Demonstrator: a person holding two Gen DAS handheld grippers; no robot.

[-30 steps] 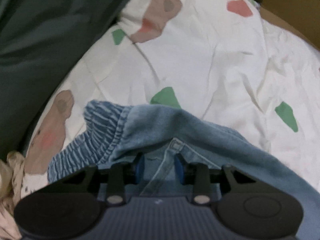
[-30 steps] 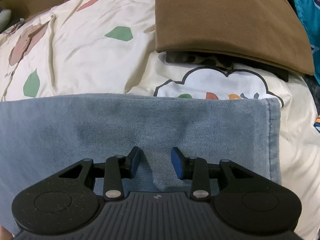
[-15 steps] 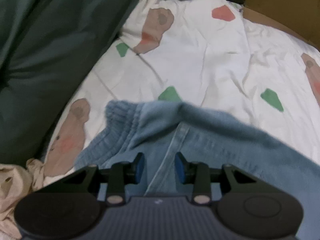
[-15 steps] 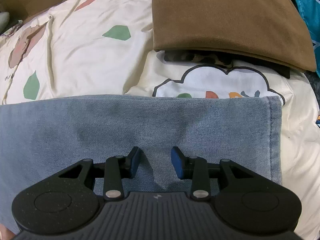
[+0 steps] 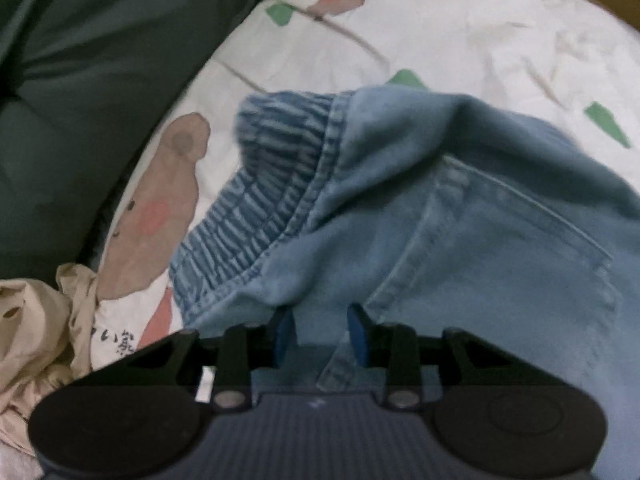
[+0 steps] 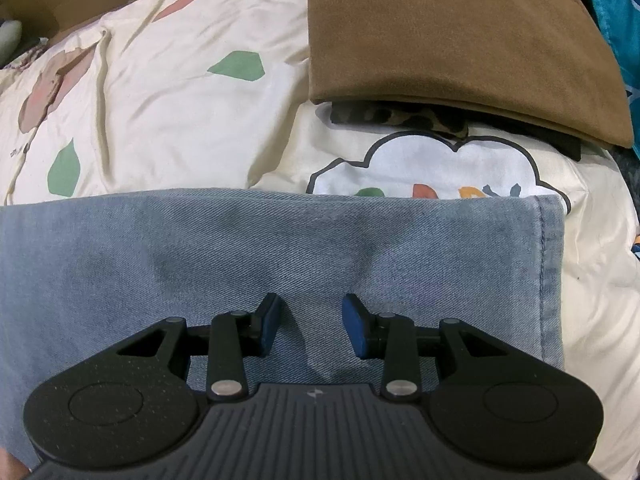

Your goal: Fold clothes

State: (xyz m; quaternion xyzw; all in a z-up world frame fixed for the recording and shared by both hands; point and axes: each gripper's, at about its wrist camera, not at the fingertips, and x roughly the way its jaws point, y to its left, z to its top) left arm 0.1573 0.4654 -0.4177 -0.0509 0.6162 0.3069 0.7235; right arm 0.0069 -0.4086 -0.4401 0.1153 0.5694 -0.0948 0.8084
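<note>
Fold is prob. abt halfway: the left tongs (image 5: pixel 320 332) are pinching a bunch of the jeans (image 5: pixel 460 216) nr the ribbed elastic waistband (image 5: pixel 272 184), jaws closing on the denim w/ the waist end humping up off the bed sheet (image 5: pixel 460 32), while the leg end is lying flat & smooth in the right view. The right tongs (image 6: pixel 310 326) are sitting partly spread over the flat leg nr its stitched hem (image 6: pixel 550 276), not pinching anything, so bringing waist to hem & flattening are looking like what's left. Light-blue denim is lying across the cartoon-print sheet, nr a stack of folded clothes topped by a brown piece (image 6: pixel 460 40).
</note>
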